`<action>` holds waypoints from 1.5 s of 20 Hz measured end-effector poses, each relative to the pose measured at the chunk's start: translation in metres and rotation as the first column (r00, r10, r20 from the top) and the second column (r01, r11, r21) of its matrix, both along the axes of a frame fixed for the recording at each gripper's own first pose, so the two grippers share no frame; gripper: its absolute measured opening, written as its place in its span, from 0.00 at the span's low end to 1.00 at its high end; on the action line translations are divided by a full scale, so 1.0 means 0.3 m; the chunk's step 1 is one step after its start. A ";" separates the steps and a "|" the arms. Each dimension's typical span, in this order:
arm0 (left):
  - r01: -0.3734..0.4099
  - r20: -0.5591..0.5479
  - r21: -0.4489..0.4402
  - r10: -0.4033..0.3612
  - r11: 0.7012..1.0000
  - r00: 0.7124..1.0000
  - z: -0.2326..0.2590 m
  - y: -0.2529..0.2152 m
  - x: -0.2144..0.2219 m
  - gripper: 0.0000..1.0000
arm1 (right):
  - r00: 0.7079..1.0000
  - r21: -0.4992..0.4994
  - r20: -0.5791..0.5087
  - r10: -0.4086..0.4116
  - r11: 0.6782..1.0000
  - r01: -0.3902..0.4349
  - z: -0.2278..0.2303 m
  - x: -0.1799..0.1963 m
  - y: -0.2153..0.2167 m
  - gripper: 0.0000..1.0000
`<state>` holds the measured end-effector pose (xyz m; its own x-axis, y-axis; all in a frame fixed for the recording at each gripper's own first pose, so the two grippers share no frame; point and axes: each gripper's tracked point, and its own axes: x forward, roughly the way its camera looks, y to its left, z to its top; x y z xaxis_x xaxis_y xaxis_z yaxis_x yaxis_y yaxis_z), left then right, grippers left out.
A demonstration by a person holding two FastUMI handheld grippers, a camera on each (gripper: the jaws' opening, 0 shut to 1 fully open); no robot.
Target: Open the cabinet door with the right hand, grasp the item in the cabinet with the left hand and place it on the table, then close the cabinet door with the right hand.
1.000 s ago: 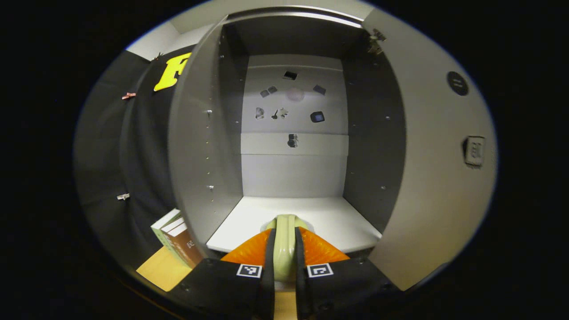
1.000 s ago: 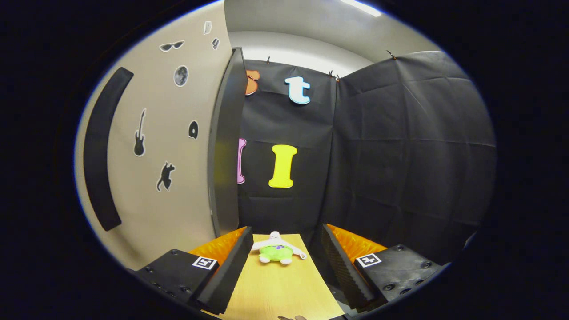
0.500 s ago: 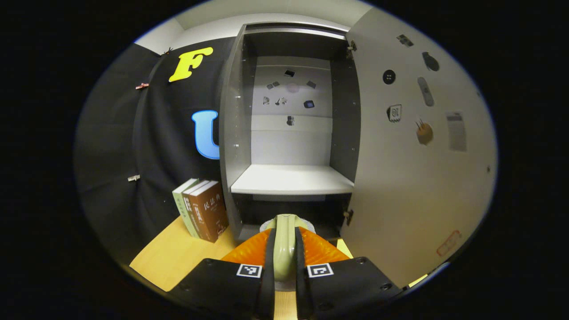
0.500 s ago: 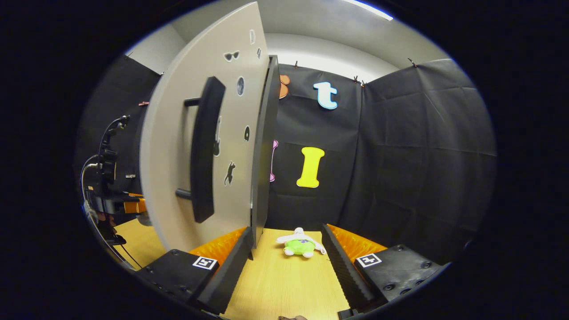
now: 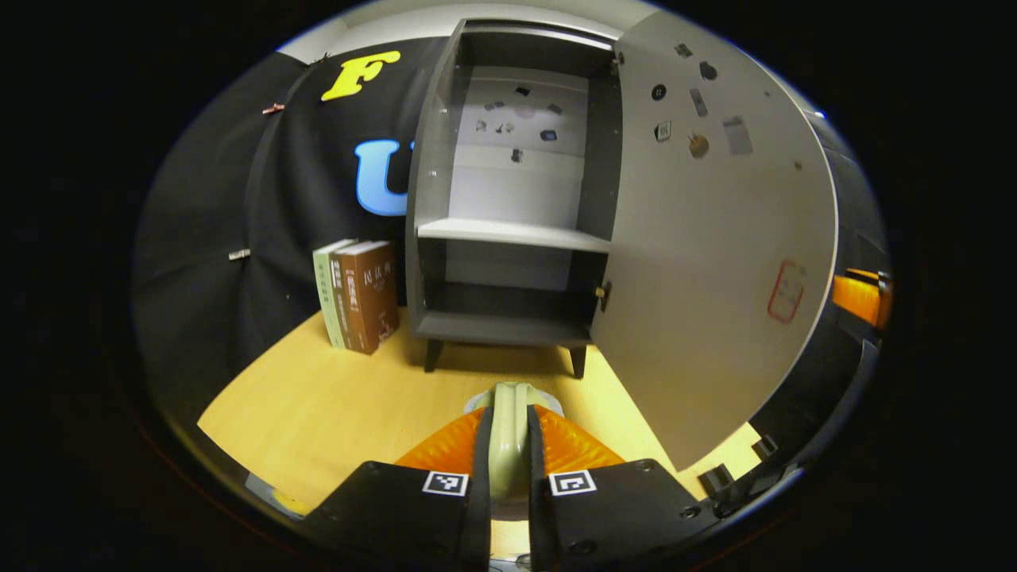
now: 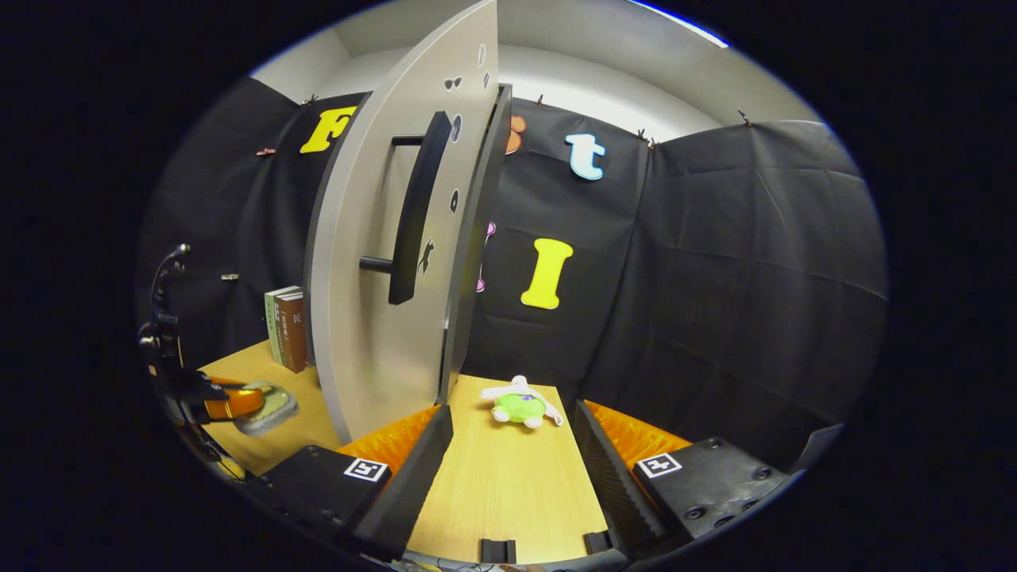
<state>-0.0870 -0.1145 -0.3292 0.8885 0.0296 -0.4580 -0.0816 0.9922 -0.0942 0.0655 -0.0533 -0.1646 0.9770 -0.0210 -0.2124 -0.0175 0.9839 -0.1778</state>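
Item sits clamped between left gripper fingers above table.

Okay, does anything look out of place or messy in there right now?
Only one thing stands out: a small plush toy lies sprawled on the table past the open cabinet door. The books stand upright beside the cabinet, its shelves look bare, and nothing seems spilled or damaged.
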 end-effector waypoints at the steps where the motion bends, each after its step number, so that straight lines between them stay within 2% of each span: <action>1: -0.003 -0.013 -0.005 0.003 1.000 1.000 -0.044 -0.003 -0.012 0.23 | 1.000 0.002 -0.008 0.003 1.000 -0.003 -0.019 0.002 0.001 0.98; 4: 0.004 -0.049 -0.011 -0.004 1.000 0.999 -0.183 -0.022 -0.018 0.24 | 1.000 0.016 -0.008 -0.018 1.000 0.018 -0.060 0.016 -0.014 0.98; 11: -0.084 -0.141 -0.007 0.083 0.996 0.987 -0.451 -0.016 -0.001 0.23 | 0.995 0.022 -0.097 -0.004 1.000 0.006 -0.202 0.043 -0.071 0.98; 13: -0.078 -0.157 -0.016 0.075 0.997 0.985 -0.485 -0.042 -0.005 0.24 | 0.994 0.017 -0.112 -0.013 1.000 0.015 -0.221 0.043 -0.098 0.98; 16: -0.071 -0.189 0.018 0.073 0.997 0.979 -0.536 -0.049 -0.022 0.25 | 0.992 0.021 -0.123 0.001 1.000 0.002 -0.226 0.053 -0.101 0.98; 18: -0.064 -0.208 -0.010 0.060 0.998 0.976 -0.562 -0.076 -0.035 0.27 | 0.992 0.019 -0.125 0.008 1.000 -0.006 -0.230 0.056 -0.103 0.98; 22: -0.078 -0.211 0.009 0.078 0.997 0.974 -0.582 -0.053 -0.027 0.31 | 0.989 0.033 -0.150 0.014 0.999 -0.009 -0.259 0.055 -0.108 0.98; 24: -0.077 -0.232 -0.002 0.074 0.997 0.970 -0.604 -0.056 -0.030 0.30 | 0.988 0.032 -0.155 0.014 0.999 -0.009 -0.262 0.056 -0.110 0.98; 25: -0.072 -0.232 -0.022 0.065 0.997 0.971 -0.604 -0.065 -0.029 0.27 | 0.987 0.033 -0.158 0.015 0.999 -0.009 -0.266 0.053 -0.110 0.98; 26: -0.063 -0.224 -0.048 0.051 0.997 0.973 -0.598 -0.076 -0.027 0.29 | 0.987 0.033 -0.159 0.016 0.999 -0.011 -0.264 0.054 -0.107 0.98; 29: -0.057 -0.204 -0.102 0.036 0.993 0.978 -0.582 -0.100 -0.019 0.43 | 0.988 0.026 -0.155 0.027 0.999 -0.024 -0.256 0.060 -0.093 0.98; 30: -0.054 -0.204 -0.096 0.034 0.994 0.978 -0.576 -0.097 -0.020 0.57 | 0.988 0.024 -0.154 0.029 0.999 -0.026 -0.257 0.058 -0.090 0.98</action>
